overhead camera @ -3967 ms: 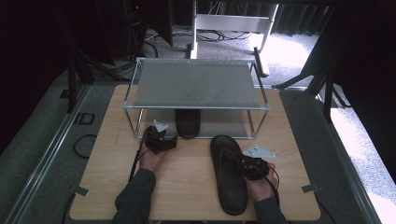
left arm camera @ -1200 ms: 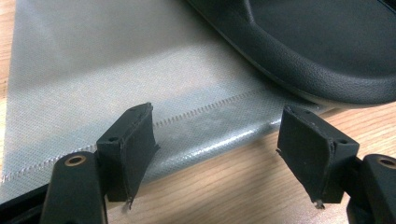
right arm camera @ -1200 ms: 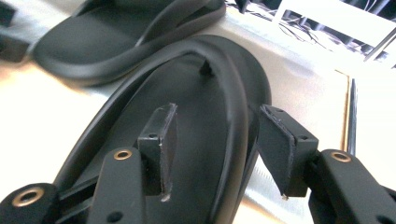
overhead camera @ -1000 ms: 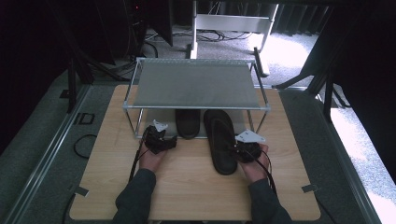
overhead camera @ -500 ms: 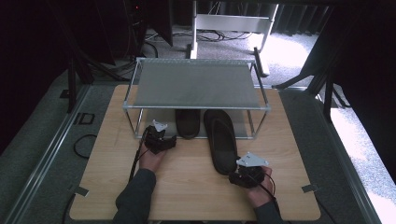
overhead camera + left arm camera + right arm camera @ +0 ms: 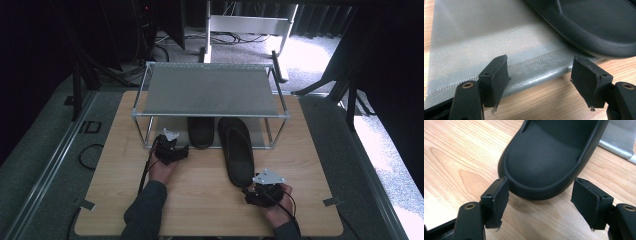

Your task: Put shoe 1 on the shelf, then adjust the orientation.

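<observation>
Two black slippers lie at a metal rack [image 6: 210, 116]. The left slipper [image 6: 201, 132] [image 6: 599, 25] rests on the rack's grey lower mat [image 6: 474, 37]. The right slipper [image 6: 237, 150] has its toe under the rack and its heel on the table. My left gripper [image 6: 180, 150] [image 6: 540, 68] is open at the mat's front edge, beside the left slipper, with nothing between its jaws. My right gripper [image 6: 251, 194] [image 6: 540, 188] is open just behind the right slipper's heel [image 6: 541, 165]. Its jaws have just been opening and hold nothing.
The rack's grey top shelf [image 6: 210, 90] covers the front halves of the slippers. Bare wooden table [image 6: 200, 200] lies between the two hands and to both sides. Cables [image 6: 90, 150] trail off the table's left edge.
My right gripper has let go of the right slipper and drawn back toward the person, its jaws wider. The slipper stays with its toe under the rack. The left hand kept still.
</observation>
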Available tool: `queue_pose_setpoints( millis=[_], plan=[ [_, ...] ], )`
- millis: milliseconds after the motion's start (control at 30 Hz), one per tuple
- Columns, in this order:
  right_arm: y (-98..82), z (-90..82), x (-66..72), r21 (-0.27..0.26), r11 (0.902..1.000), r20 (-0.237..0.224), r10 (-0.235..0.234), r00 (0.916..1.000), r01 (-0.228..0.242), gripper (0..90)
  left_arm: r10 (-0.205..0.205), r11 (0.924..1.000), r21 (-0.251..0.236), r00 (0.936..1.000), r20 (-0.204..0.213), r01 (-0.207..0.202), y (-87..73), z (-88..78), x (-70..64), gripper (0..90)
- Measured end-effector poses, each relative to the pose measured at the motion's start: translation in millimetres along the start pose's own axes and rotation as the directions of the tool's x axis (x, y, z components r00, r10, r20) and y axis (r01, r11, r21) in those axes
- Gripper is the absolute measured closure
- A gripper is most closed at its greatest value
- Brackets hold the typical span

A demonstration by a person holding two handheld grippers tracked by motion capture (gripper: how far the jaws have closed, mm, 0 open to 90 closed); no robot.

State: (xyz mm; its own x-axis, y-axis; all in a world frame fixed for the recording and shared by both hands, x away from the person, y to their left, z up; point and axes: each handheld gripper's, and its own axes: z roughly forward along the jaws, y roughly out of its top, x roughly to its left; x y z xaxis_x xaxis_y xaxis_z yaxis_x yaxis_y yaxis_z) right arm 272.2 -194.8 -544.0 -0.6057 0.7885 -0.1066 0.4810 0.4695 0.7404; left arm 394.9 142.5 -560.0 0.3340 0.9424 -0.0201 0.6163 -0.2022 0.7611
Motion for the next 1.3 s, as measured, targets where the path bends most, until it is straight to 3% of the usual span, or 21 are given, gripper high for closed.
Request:
queue_pose_setpoints(
  millis=[333,500,600,967,1300],
  plan=[
    [-3.0,4.5,-4.5,0.011,0.9995,-0.036,0.029,0.9989,-0.029,30.2,0.0,1.0,0.001,1.0,-0.003,0.0,0.0,-0.1,-0.2,31.0],
    [-3.8,7.8,-1.3,0.033,0.9994,-0.043,0.014,0.999,-0.013,28.2,0.0,1.0,0.0,1.0,-0.003,0.0,-0.1,-0.1,-0.2,31.0],
    [-3.6,9.8,1.8,0.039,0.9992,-0.026,-0.008,0.9996,0.009,26.8,0.0,1.0,0.0,1.0,-0.003,0.0,-0.1,-0.1,-0.2,31.0],
    [11.6,21.3,-2.3,0.01,0.9999,-0.001,-0.004,1.0,0.004,28.6,0.001,1.0,0.002,1.0,-0.005,-0.001,0.0,0.0,-0.4,31.1],
    [32.6,35.7,-9.8,-0.027,0.9993,0.027,0.025,0.9993,-0.024,30.7,-0.001,1.0,0.0,1.0,-0.002,0.001,-0.1,0.0,-0.1,31.2]
  ],
)
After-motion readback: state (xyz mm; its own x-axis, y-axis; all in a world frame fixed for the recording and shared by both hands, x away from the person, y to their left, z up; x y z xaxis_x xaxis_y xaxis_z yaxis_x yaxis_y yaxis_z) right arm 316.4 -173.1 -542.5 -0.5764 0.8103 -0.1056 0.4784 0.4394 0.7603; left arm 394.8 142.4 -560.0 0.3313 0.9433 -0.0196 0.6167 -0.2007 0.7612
